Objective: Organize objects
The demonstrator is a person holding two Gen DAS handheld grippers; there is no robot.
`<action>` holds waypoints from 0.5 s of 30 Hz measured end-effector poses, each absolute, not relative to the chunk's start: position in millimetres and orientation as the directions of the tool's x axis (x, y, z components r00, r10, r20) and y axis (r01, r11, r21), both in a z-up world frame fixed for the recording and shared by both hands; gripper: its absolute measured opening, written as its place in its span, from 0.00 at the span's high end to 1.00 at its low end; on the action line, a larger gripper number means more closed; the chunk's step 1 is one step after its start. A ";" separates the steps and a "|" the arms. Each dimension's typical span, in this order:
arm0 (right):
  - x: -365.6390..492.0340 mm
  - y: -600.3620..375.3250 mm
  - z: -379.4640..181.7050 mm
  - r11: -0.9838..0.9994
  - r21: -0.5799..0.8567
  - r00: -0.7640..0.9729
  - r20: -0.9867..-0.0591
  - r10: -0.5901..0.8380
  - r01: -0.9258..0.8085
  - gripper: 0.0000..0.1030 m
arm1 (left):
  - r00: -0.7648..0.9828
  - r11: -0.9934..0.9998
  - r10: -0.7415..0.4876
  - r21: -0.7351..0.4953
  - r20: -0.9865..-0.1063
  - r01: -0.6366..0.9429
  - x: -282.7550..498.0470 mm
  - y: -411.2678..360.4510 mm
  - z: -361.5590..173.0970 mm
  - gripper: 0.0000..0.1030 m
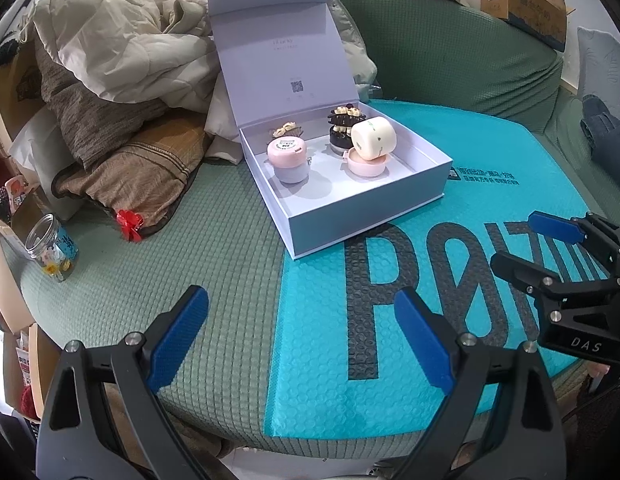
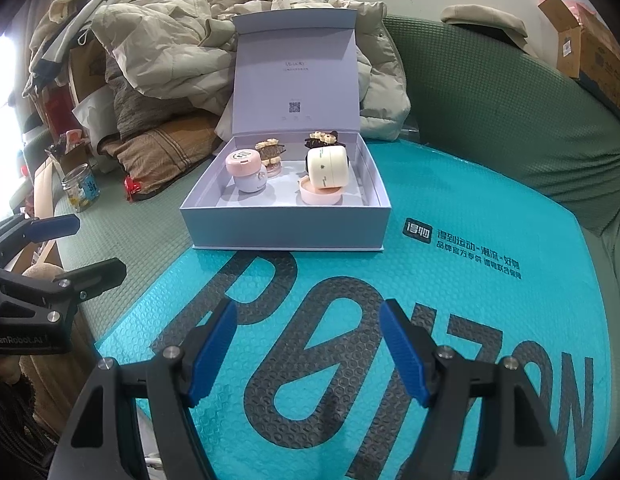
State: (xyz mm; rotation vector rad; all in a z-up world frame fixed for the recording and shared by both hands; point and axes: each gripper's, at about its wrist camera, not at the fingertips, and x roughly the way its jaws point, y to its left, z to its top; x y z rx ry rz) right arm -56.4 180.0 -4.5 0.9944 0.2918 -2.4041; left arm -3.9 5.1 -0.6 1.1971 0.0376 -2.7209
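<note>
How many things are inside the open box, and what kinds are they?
Jars: 2, the pink-lidded jar upright and the cream jar tipped on its side
Pink lid lying loose: 1
Hair clips: 2, the beige clip and the dark clip
Total: 5

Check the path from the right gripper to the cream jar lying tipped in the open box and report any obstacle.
The right gripper hangs open over the teal mailer. Only the box front wall stands between it and the cream jar, which leans on a pink lid. Nothing blocks from above.
</note>
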 end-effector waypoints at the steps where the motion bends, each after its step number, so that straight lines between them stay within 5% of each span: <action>1: -56.3 180.1 -4.4 -0.843 0.001 -0.597 -0.706 -0.381 0.538 0.28 | -0.663 -0.985 -0.143 0.045 -0.735 0.164 -4.0 5.1 -0.5 0.09; 15: -58.1 181.8 -5.3 -0.848 0.010 -0.593 -0.710 -0.380 0.531 0.28 | -0.660 -0.988 -0.129 0.037 -0.740 0.151 -2.3 7.6 0.6 0.09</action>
